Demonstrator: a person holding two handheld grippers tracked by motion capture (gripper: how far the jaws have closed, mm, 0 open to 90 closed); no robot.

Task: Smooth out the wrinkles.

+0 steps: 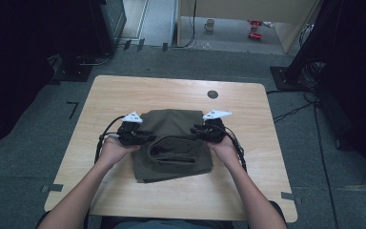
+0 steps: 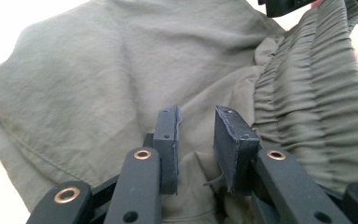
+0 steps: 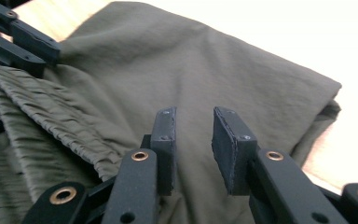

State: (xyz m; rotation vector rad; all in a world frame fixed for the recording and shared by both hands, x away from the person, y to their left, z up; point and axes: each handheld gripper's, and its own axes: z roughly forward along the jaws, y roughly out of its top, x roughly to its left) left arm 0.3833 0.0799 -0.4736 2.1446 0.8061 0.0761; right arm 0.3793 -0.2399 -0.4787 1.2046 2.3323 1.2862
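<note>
I see a light wooden table (image 1: 124, 95) on grey carpet (image 1: 24, 157); far off, a mug (image 1: 209, 24) on a lit floor.

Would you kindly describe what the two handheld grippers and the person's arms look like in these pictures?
Both the left gripper and the right gripper are black, each topped by a white three-cornered plate and trailing a black cable. Up close, the left gripper's flat rectangular black pads sit on black linkage bars with brass-coloured rivets; the right gripper's pads match. The forearms are bare, with no sleeves in view.

Folded olive garment (image 1: 171, 143) on wooden table (image 1: 124, 90)
</note>
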